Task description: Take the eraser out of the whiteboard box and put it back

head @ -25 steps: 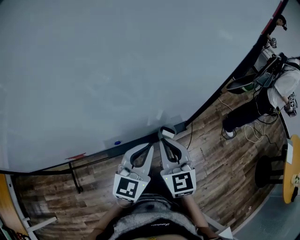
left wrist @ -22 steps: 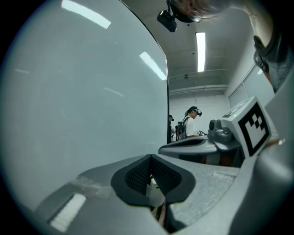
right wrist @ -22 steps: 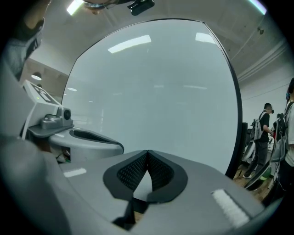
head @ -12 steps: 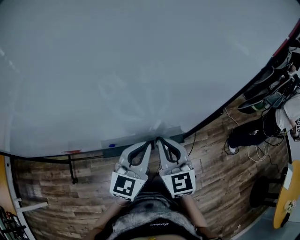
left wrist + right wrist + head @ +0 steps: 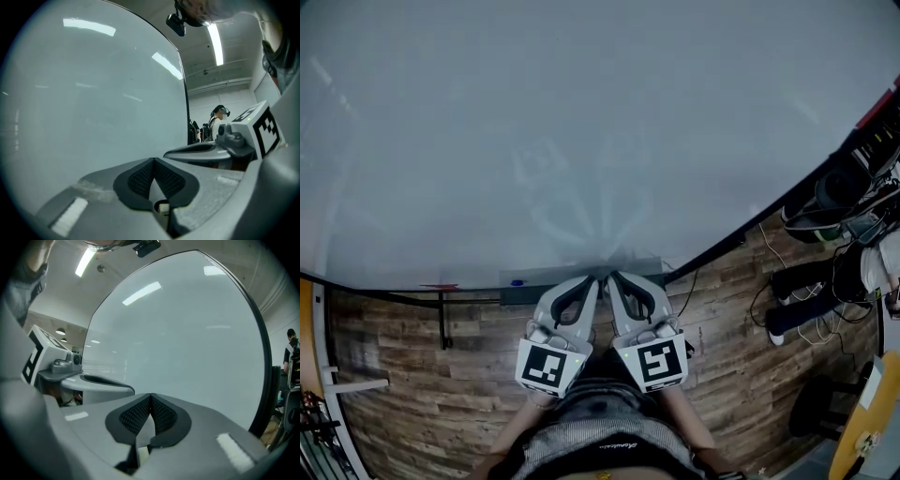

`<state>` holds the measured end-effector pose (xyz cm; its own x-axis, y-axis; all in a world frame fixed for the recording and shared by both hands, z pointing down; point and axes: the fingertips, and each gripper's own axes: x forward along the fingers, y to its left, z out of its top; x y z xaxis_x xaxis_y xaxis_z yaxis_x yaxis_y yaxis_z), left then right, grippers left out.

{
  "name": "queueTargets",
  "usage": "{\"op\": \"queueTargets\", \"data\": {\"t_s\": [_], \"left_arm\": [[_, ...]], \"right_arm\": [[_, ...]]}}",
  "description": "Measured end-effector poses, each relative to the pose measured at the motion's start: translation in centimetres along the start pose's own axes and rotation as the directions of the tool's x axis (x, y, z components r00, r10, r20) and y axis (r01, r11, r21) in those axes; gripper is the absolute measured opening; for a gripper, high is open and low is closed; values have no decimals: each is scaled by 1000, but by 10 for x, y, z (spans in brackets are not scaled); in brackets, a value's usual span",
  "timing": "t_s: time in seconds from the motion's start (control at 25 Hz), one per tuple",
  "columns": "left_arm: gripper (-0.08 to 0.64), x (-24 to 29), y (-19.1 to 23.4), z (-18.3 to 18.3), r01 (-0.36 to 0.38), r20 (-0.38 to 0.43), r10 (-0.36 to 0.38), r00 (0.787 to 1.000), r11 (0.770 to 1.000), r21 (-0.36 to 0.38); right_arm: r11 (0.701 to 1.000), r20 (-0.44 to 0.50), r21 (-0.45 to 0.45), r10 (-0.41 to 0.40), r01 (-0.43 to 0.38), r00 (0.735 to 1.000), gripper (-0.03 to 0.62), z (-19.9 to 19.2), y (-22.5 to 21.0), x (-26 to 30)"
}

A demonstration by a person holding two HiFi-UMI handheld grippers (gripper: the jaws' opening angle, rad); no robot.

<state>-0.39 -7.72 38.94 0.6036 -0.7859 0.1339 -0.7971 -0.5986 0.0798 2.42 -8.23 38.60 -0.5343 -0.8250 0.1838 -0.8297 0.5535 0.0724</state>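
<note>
Whiteboard (image 5: pixel 581 122) fills the bg, box (image 5: pixel 539 279) seen at its bottom edge. Left gripper (image 5: pixel 592 281) & right gripper (image 5: pixel 614 277) are clenched, nothing held. Eraser can't be spotted; prob nothing's been started.

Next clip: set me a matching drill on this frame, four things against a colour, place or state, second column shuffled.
1 whiteboard
2 right gripper
3 small object on the board's ledge
4 floor

A wooden planks
B fingers shut, nothing held
C blue
D pale, fills the upper view

Pairs: 1-D, 2-B, 3-C, 4-A
</note>
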Motion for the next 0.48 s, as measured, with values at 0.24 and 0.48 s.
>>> {"op": "queueTargets", "data": {"t_s": [0.24, 0.48], "left_arm": [[2, 0, 0, -4, -30, -10, 30, 1000, 1000, 8], [2, -1, -3, -8, -41, -21, 41, 999, 999, 12]], "right_arm": [[999, -1, 3, 33, -33, 999, 2, -5, -1, -1], [999, -14, 4, 45, -45, 999, 2, -13, -3, -2]]}}
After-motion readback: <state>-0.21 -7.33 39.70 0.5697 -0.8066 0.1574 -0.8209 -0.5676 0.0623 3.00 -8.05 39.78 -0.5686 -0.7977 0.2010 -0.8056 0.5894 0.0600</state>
